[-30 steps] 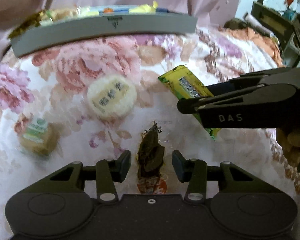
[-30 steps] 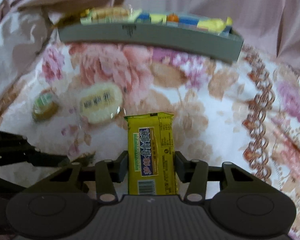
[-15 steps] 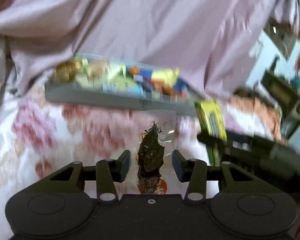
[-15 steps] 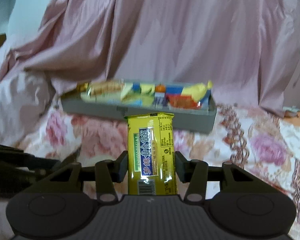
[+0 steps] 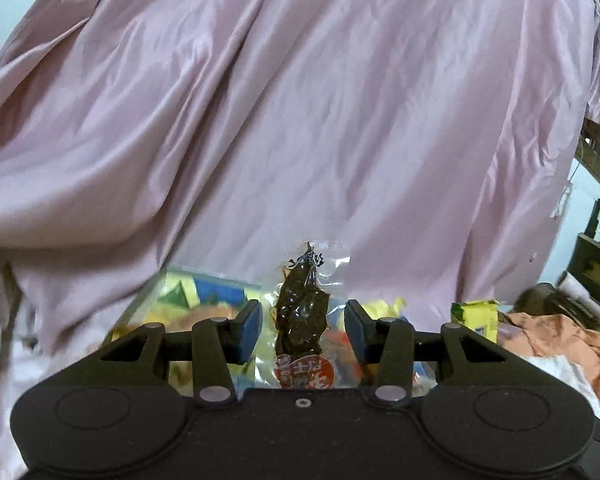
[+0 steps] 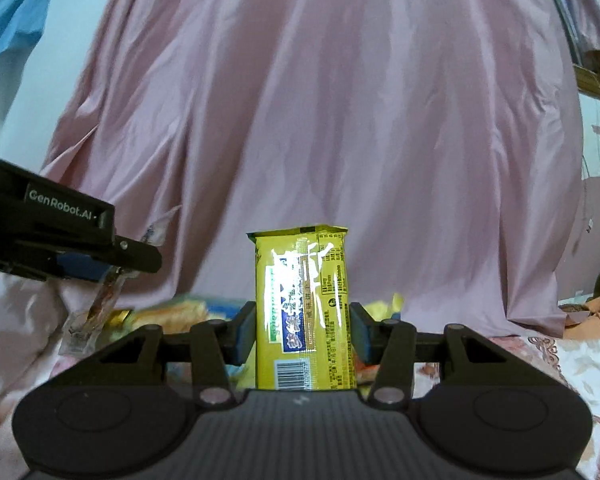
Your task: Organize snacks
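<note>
With the left gripper (image 5: 303, 326) clamping the clear packet of dark dried snack (image 5: 301, 316) and the right gripper (image 6: 303, 330) clamping the yellow foil bar (image 6: 303, 308), we should release both low over the grey snack tray (image 5: 140, 308) just ahead

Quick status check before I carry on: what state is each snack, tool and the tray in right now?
Left tool: shut on the dark snack pouch.
Dark snack pouch: clear wrapper, held upright, lifted.
Right tool: shut on the yellow snack bar.
Yellow snack bar: sealed, held upright, lifted.
Snack tray: already holds several wrapped snacks, mostly hidden behind the tools.
</note>
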A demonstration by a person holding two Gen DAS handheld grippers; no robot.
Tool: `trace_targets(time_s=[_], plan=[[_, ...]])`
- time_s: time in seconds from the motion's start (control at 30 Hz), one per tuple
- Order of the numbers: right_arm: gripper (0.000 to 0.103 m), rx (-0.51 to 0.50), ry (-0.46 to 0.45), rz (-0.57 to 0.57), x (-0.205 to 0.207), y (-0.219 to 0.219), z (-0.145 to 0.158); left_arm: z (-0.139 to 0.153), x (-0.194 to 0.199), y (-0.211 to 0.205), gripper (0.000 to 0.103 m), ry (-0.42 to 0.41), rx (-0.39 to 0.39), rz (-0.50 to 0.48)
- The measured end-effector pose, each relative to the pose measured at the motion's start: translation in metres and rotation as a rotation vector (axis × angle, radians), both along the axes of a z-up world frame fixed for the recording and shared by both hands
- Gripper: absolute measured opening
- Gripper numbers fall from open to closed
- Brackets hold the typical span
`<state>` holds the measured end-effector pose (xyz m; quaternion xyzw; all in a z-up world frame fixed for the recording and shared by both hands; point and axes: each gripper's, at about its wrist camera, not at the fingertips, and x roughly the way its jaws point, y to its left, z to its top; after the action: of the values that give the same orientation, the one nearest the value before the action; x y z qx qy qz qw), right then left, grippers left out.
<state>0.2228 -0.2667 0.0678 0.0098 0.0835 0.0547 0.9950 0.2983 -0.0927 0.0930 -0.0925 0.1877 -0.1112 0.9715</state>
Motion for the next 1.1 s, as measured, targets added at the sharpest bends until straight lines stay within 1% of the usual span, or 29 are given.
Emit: trace_targets(time_s=[0.07, 0.2, 0.47, 0.6, 0.93, 1.1], plan=[[0.053, 0.034, -0.006, -0.01, 0.011, -0.007, -0.002, -0.004, 0.013, -0.006, 0.047, 0.006, 0.006, 0.009], [0.053, 0.1, -0.007, -0.026, 0.027, -0.02, -0.01, -0.019, 0.039, -0.014, 0.047, 0.05, 0.006, 0.022], [0.053, 0.192, 0.011, -0.062, 0.049, -0.034, -0.02, -0.039, 0.073, -0.027, 0.047, 0.136, 0.056, 0.022], [0.053, 0.193, 0.041, -0.073, 0.055, -0.033, -0.023, -0.047, 0.079, -0.03, 0.047, 0.173, 0.083, 0.025], [0.053, 0.192, 0.127, -0.071, 0.069, -0.027, -0.029, -0.066, 0.086, -0.029, 0.048, 0.237, 0.097, 0.031], [0.053, 0.185, 0.155, -0.064, 0.072, -0.025, -0.031, -0.069, 0.089, -0.032, 0.048, 0.255, 0.109, 0.026]])
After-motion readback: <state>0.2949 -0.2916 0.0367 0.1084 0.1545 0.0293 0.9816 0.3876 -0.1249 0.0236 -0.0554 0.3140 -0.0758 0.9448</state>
